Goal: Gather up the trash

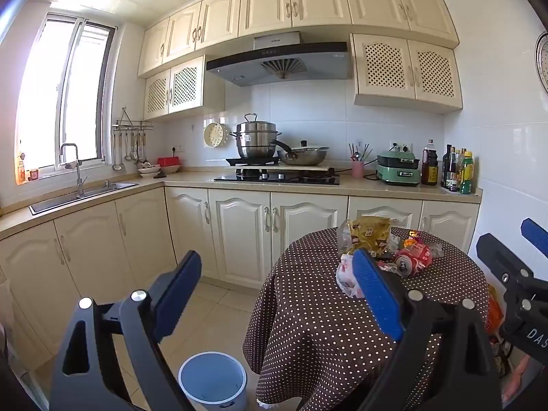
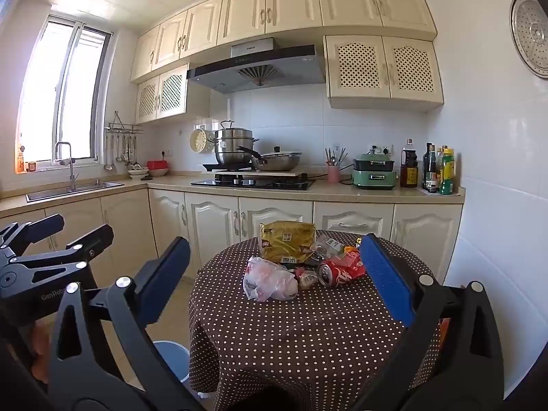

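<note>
A heap of trash lies on a round table with a brown dotted cloth (image 2: 308, 335): a yellow snack bag (image 2: 287, 245), a crumpled white and pink plastic bag (image 2: 269, 279), a crushed red can (image 2: 337, 270) and small wrappers. In the left wrist view the yellow bag (image 1: 368, 234), plastic bag (image 1: 346, 275) and can (image 1: 412, 260) show too. A pale blue bin (image 1: 212, 382) stands on the floor left of the table. My left gripper (image 1: 277, 291) is open and empty, short of the table. My right gripper (image 2: 277, 284) is open and empty, facing the heap from the near side.
Cream base cabinets (image 2: 212, 226) run behind the table, with a hob and pots (image 2: 253, 167) on the counter. A sink (image 1: 82, 195) is at the left. A white tiled wall (image 2: 496, 222) stands close on the table's right. Tiled floor (image 1: 212, 311) lies left of the table.
</note>
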Demonstrator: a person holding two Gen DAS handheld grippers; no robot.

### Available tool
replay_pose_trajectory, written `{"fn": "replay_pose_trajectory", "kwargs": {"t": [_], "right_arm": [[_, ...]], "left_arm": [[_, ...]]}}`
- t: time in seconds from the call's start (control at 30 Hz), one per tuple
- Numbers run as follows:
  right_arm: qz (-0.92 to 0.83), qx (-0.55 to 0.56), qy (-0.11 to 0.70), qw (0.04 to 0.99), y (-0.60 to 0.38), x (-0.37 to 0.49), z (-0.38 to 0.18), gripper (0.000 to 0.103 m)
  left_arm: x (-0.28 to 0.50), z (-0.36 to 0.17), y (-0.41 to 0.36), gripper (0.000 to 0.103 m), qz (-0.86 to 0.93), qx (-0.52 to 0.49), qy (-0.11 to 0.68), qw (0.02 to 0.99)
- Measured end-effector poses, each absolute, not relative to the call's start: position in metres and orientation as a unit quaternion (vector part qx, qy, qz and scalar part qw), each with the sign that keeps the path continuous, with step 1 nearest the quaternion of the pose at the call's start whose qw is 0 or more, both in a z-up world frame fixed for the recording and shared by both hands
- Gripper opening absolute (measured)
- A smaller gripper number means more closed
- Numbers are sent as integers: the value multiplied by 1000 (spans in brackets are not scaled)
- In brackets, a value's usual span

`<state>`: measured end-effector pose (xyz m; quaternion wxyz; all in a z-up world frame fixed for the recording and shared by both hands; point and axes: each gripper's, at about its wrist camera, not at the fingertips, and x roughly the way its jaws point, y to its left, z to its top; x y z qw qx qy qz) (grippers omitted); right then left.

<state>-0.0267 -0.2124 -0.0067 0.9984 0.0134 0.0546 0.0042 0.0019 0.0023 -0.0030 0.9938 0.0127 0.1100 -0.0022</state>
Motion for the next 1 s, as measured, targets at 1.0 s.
{"fn": "replay_pose_trajectory", "kwargs": {"t": [1.0], "right_arm": [[5, 14, 58, 998, -211, -23, -10, 97]], "left_arm": [[3, -10, 4, 88, -1, 10, 114, 993]]}}
